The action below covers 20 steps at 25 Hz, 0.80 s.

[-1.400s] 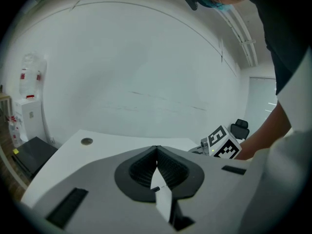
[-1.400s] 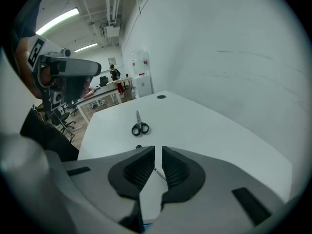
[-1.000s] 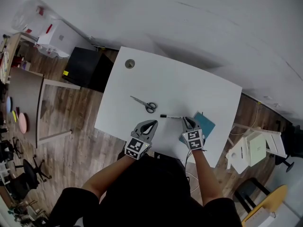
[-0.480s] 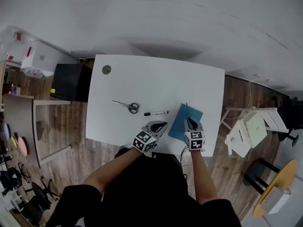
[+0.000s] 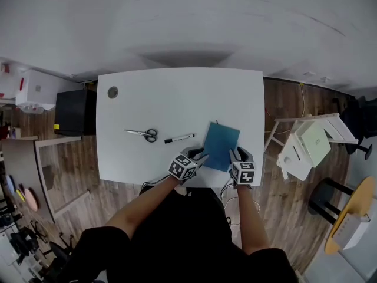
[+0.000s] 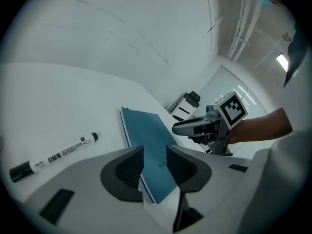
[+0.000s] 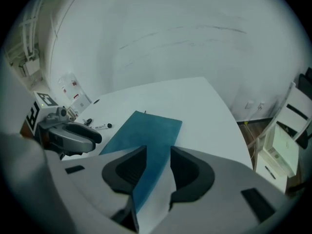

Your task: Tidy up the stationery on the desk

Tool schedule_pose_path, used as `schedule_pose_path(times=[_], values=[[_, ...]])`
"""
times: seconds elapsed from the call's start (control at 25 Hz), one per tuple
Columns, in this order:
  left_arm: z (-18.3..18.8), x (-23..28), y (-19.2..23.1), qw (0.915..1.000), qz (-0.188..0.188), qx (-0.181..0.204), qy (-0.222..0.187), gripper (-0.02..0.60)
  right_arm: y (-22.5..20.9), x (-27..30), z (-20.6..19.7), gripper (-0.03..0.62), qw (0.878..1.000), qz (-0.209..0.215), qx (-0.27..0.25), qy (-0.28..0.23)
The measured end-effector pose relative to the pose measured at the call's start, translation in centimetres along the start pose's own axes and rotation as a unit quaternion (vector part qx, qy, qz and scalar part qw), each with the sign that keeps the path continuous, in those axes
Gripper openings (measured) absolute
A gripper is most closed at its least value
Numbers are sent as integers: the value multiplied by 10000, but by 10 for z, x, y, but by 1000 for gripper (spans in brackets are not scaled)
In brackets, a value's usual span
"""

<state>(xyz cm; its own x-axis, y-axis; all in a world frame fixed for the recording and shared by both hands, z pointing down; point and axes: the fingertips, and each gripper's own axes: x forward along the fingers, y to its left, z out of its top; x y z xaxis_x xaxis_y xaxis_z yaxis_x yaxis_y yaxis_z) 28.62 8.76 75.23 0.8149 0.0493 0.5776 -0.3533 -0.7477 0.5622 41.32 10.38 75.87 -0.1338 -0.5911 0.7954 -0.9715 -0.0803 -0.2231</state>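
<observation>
Our left gripper (image 5: 199,155) and right gripper (image 5: 238,153) have just opened their jaws and moved in to the blue book's (image 5: 221,145) near edge, which sits between each pair, not squeezed yet. The book lies flat on the desk (image 5: 177,99), pen (image 5: 179,138) and scissors (image 5: 141,133) to its left. We think grabbing the book comes next

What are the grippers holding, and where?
Nothing. The left gripper and right gripper have just been opening their jaws, with the near edge of the blue notebook between them, not pinched.
</observation>
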Motion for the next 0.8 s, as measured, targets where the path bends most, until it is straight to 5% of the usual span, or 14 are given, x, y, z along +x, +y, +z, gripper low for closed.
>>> schedule_pose_path(times=[0.4, 0.68, 0.8], values=[[-24, 14, 12, 9974, 426, 55, 583, 133, 0, 12, -22, 158, 9987, 148, 407, 274], [-30, 18, 4, 9960, 46, -355, 819, 127, -3, 21, -11, 163, 9993, 94, 51, 361], [-34, 26, -11, 9948, -188, -211, 982, 129, -13, 29, 3, 163, 9994, 5, 143, 314]])
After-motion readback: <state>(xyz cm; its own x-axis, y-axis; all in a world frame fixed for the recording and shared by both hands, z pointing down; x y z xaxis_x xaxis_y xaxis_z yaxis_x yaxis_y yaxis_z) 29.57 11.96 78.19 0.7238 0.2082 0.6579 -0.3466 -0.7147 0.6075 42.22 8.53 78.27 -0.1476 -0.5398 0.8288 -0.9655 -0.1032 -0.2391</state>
